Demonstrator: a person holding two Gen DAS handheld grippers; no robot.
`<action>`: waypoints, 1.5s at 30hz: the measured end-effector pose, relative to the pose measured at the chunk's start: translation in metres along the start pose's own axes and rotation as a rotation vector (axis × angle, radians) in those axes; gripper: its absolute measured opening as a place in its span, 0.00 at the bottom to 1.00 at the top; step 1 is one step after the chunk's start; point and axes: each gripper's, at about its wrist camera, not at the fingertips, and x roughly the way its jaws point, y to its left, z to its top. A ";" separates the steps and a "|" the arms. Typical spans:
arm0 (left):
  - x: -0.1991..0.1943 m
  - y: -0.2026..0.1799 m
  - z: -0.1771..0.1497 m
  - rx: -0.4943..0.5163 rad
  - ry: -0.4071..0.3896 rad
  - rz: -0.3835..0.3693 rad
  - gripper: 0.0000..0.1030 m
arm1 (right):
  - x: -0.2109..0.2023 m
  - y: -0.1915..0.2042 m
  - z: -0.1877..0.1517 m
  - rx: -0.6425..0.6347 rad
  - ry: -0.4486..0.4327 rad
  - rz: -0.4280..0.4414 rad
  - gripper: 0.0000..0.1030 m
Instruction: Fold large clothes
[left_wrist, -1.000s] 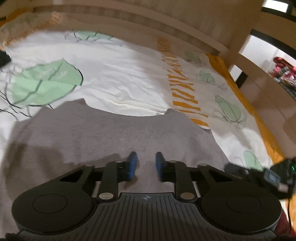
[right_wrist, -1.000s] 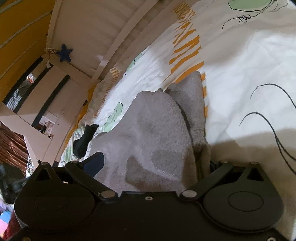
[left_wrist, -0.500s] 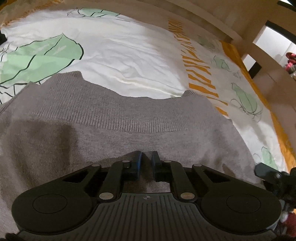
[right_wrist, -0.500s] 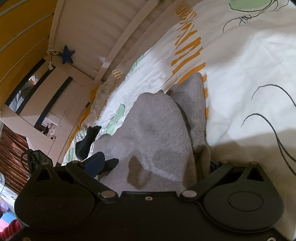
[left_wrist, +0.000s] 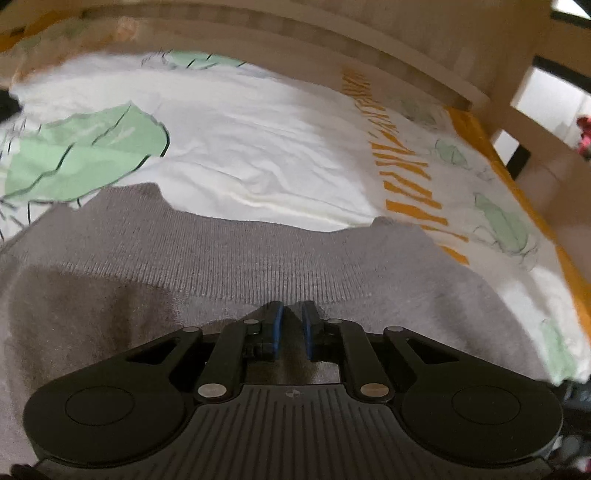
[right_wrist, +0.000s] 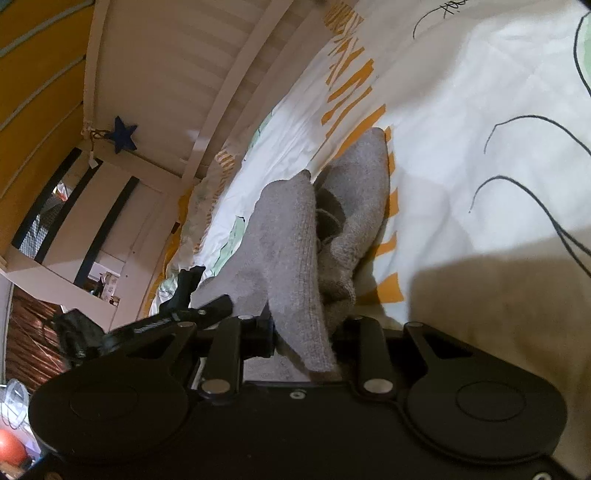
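A grey knit sweater (left_wrist: 258, 266) lies spread on a white bed cover (left_wrist: 266, 147) with green leaf and orange stripe prints. In the left wrist view my left gripper (left_wrist: 292, 314) sits low over the sweater near its ribbed hem, its blue pads a narrow gap apart with grey knit between them. In the right wrist view my right gripper (right_wrist: 306, 332) is shut on a bunched edge of the sweater (right_wrist: 291, 251), which rises in a fold from the cover. The left gripper (right_wrist: 184, 317) shows at the left of that view.
A pale slatted bed rail (left_wrist: 332, 48) runs along the far side of the bed. An orange border (left_wrist: 554, 243) marks the bed's right edge. A blue star (right_wrist: 123, 134) hangs on the bed frame. A dark garment (left_wrist: 7, 105) lies at the far left.
My right gripper went from wide open to shut on the sweater's edge and lifted it into a fold. My left gripper's jaws narrowed over the sweater, and the view pulled back a little.
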 end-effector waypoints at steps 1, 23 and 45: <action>-0.001 -0.004 -0.002 0.030 -0.008 0.014 0.13 | 0.000 0.001 0.000 -0.003 -0.001 -0.003 0.35; -0.110 0.109 -0.022 -0.055 0.064 -0.164 0.25 | -0.003 0.142 0.013 -0.243 -0.025 -0.179 0.28; -0.148 0.239 -0.011 -0.315 -0.116 -0.092 0.29 | 0.231 0.257 -0.143 -0.541 0.269 -0.191 0.28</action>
